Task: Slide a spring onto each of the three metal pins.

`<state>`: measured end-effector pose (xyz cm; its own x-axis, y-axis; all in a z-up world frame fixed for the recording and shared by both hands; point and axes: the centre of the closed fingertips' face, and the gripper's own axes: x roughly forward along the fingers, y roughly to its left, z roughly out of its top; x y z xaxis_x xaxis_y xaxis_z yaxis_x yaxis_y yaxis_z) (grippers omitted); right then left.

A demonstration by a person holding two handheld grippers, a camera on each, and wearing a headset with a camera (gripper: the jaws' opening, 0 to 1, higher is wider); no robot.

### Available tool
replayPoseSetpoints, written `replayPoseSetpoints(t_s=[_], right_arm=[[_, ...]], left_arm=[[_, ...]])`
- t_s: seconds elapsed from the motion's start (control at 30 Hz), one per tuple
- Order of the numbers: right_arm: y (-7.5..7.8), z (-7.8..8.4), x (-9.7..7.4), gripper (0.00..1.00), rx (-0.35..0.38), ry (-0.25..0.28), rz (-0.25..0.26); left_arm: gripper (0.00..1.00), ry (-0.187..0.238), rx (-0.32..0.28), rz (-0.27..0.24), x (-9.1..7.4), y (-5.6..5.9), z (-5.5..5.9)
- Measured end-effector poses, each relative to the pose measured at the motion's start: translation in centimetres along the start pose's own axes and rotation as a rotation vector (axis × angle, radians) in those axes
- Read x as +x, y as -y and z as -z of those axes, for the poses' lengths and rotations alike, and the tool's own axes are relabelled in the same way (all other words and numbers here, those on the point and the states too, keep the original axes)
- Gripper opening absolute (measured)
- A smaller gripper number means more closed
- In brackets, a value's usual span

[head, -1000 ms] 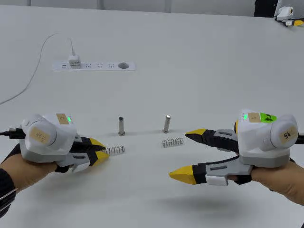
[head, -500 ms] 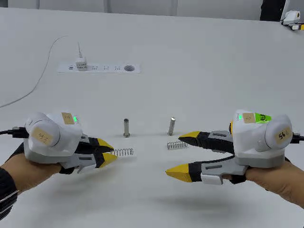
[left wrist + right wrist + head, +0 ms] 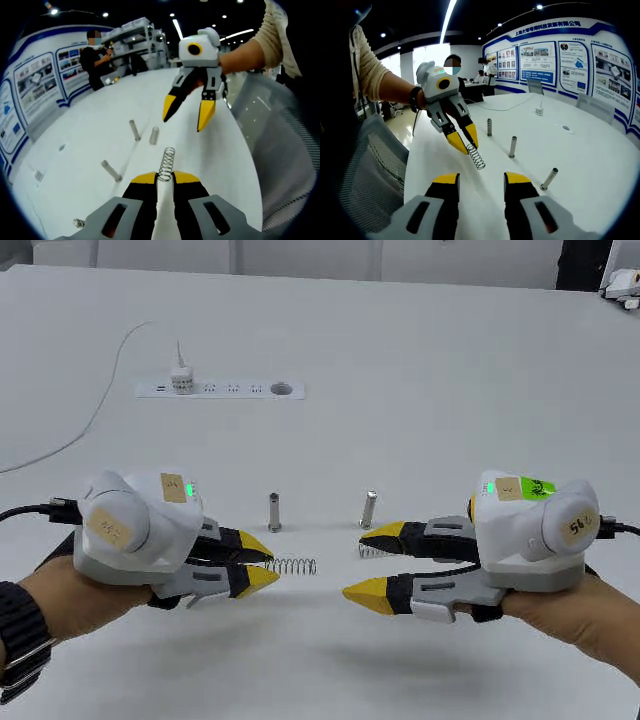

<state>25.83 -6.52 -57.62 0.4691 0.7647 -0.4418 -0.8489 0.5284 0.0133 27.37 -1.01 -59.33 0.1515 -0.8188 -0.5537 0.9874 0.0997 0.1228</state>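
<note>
White tabletop (image 3: 420,420), a power strip (image 3: 220,390) at its far side. 2 upright metal pins (image 3: 274,511) stand side by side near the middle, apart from each other. Just in front of them the left tongs (image 3: 272,563) are closed on the near end of a spring (image 3: 298,566), which points toward the right tongs (image 3: 356,564). Those gape open and hold nothing. A second spring (image 3: 372,551) lies on the tabletop just behind their upper tip.

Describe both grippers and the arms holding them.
Both left gripper and right gripper: rounded white-grey bodies, black jaws tipped yellow, green lights, tan numbered stickers, black cables behind. The right adds a green label. Beige knit sleeves; dark band on the left wrist.
</note>
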Motion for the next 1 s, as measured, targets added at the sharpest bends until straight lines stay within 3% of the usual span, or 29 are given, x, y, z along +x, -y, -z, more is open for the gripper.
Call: replayPoseSetpoints(t_s=[0.3,1.0], right_arm=[[-0.8,-0.3,1.0,0.31,-0.029,-0.014,-0.035],[-2.5,0.9,2.0,0.13,-0.131,-0.077,-0.092]], left_arm=[[0.1,-0.008,0.06,0.03,0.2,1.0,-0.8],[0.1,0.002,0.094,0.083,0.6,2.8,-2.4]])
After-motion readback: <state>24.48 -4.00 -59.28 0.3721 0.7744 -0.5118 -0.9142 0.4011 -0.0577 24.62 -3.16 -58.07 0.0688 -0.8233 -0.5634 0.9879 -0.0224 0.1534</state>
